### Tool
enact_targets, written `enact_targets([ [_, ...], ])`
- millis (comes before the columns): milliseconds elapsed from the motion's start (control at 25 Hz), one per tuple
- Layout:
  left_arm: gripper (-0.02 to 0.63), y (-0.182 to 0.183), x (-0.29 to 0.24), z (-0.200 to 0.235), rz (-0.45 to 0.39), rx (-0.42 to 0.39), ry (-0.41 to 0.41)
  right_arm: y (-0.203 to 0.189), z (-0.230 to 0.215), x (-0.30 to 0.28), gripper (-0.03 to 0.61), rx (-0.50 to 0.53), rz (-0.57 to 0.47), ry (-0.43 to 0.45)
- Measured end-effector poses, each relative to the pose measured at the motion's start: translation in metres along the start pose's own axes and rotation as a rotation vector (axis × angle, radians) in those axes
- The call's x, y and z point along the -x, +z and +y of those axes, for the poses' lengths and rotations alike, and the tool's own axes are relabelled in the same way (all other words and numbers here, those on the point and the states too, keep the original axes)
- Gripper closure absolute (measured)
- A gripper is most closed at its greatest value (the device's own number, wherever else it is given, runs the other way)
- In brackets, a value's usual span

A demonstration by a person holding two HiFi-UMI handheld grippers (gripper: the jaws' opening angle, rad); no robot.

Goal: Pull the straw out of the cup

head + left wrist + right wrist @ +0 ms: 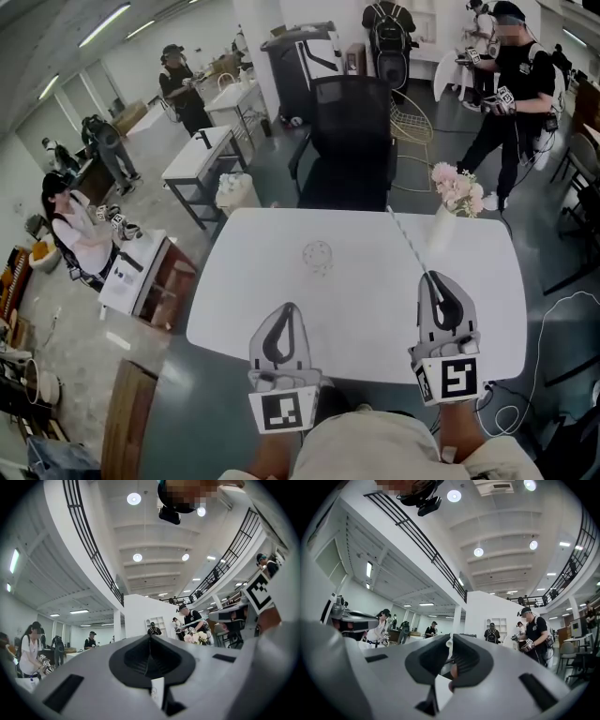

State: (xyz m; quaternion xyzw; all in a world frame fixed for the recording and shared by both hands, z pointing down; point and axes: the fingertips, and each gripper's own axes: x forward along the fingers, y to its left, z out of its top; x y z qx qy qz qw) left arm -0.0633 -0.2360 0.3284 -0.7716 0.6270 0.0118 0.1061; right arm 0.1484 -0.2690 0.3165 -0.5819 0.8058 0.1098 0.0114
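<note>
A clear plastic cup [317, 255] stands alone near the middle of the white table [375, 319], with no straw in it. My right gripper [428, 275] is at the right, shut on the lower end of a thin pale straw [407, 241] that slants up and away to the left, clear of the cup. In the right gripper view the straw's white end [449, 642] shows pinched at the tips of the right gripper [450, 641]. My left gripper [289, 306] hovers over the table's near edge, below the cup, shut and empty. Its jaws also meet in the left gripper view [150, 637].
A white vase of pink flowers [457, 192] stands at the table's far right, close behind the straw's tip. A black office chair [352, 141] sits at the far side. Several people stand and sit around the room, and a wooden side table [155, 277] is at the left.
</note>
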Motion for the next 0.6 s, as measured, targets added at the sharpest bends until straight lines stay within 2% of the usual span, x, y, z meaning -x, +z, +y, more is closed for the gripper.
enact_targets([
  [600,0.609,-0.003,-0.014,-0.01,0.003,0.008,-0.004,-0.009,-0.012,-0.004,0.555,0.012,0.016,0.006],
])
